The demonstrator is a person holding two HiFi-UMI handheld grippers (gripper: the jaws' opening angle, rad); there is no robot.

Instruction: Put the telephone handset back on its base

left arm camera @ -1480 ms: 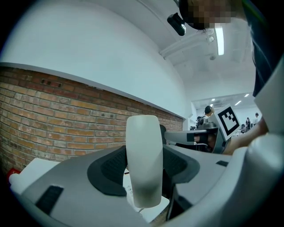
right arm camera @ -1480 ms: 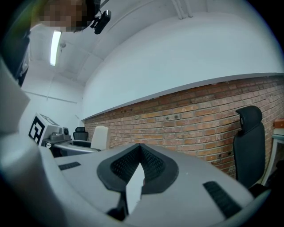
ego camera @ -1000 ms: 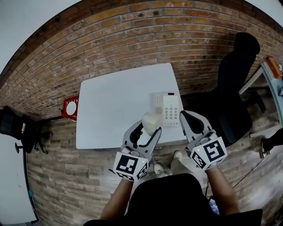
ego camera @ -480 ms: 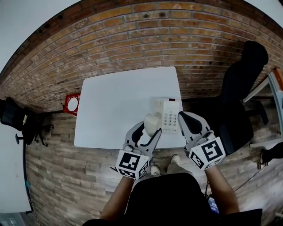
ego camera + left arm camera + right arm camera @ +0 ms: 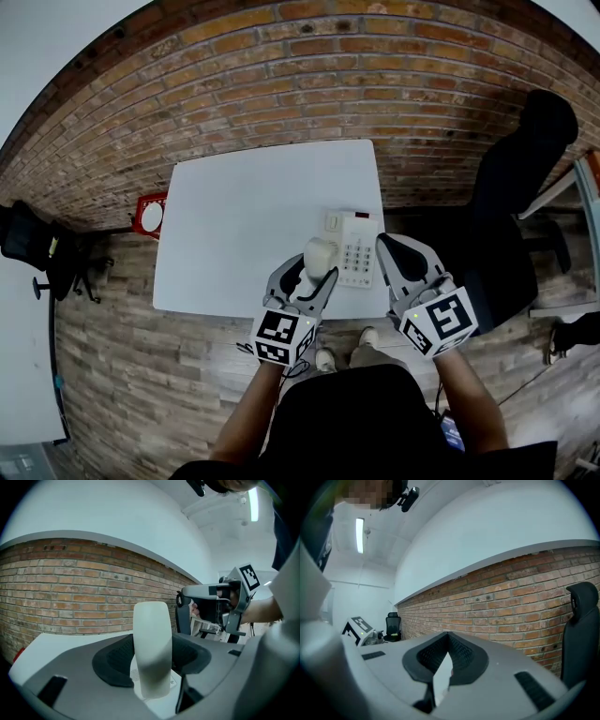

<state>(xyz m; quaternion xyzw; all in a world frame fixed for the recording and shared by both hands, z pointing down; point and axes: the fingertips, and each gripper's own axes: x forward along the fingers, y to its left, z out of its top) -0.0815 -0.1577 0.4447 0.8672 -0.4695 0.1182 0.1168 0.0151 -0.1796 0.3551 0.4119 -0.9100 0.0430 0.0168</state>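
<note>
The left gripper (image 5: 313, 276) was found clamped on the white telephone handset (image 5: 320, 256), one jaw against each side; in the left gripper view the handset (image 5: 151, 648) stood upright between the dark pads. It was held over the near left part of the telephone base (image 5: 357, 247), beside the keypad. Whether it touched the base could not be determined. The right gripper (image 5: 397, 253) stood just right of the base at the table's near edge, its jaws drawn together at the tips with nothing between them. Only a sliver of white table showed through them in the right gripper view. The left forearm (image 5: 247, 422) reached forward and slightly rightward from the body, the marker cube (image 5: 280, 337) facing up. The right forearm (image 5: 468, 401) reached forward and slightly leftward, so that the two grippers flanked the base. The base rested near the right front corner of a plain white table (image 5: 244, 211). A red object (image 5: 148, 217) lay on the floor against the table's left edge, and a black chair (image 5: 26, 251) stood further left. The table's far edge met a brick wall (image 5: 281, 84). The floor (image 5: 131, 375) was of wood planks. A black office chair (image 5: 511, 187) stood to the right of the table.
</note>
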